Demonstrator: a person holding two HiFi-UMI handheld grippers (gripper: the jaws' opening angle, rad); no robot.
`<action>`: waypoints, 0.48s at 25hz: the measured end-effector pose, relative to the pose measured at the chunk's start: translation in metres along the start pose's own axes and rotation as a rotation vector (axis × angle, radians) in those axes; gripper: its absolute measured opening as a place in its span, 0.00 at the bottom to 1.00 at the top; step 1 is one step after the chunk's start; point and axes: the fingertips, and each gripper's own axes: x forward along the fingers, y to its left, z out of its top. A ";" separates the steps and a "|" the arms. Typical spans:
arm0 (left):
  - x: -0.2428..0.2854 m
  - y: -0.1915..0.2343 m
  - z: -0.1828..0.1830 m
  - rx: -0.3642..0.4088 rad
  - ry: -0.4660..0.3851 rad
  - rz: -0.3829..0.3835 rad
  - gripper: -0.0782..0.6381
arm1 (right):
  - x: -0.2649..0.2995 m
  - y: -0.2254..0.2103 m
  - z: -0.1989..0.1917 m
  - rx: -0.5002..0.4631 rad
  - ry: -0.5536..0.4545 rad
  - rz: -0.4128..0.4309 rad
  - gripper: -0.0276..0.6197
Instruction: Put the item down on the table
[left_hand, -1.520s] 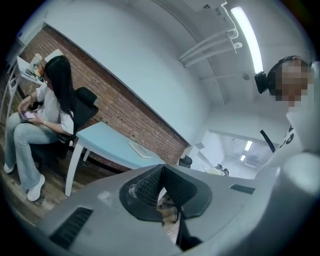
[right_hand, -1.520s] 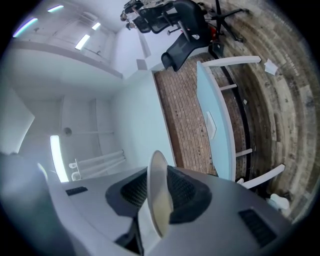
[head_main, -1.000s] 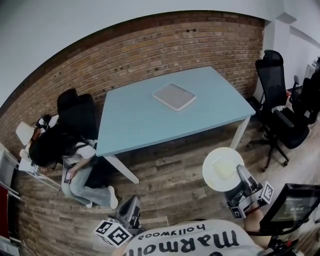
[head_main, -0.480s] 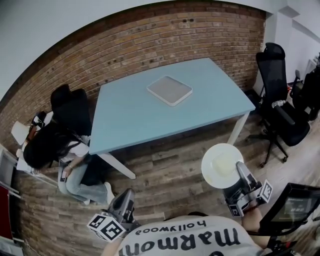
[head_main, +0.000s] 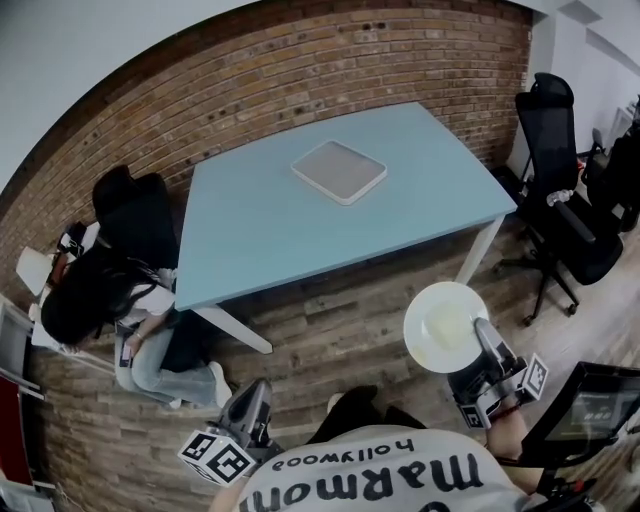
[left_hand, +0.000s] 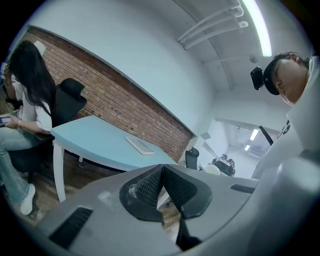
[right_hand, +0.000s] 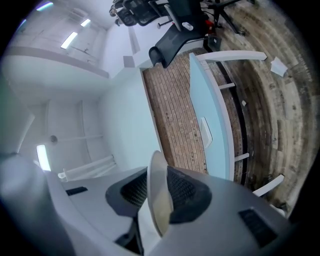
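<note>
We log R gripper (head_main: 485, 342) clamped on rim of white plate (head_main: 445, 325), held over wood floor (head_main: 340, 330). Table (head_main: 290, 250) lies ahead-left of R jaws, well apart. L gripper (head_main: 252, 408) jaws together, nothing btwn. Tray (head_main: 339, 171) on tabletop; seated person (head_main: 100, 295) ahead-left of L gripper; black chair (head_main: 565, 200) ahead-right of R.
</note>
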 end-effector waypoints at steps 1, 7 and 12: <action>0.004 0.004 0.003 -0.005 0.001 -0.002 0.12 | 0.004 -0.002 0.000 0.000 -0.004 -0.005 0.17; 0.056 0.034 0.016 0.014 0.051 -0.061 0.12 | 0.032 -0.020 0.013 -0.025 -0.067 -0.038 0.17; 0.121 0.081 0.055 -0.037 0.023 -0.117 0.12 | 0.079 -0.042 0.023 -0.056 -0.112 -0.083 0.17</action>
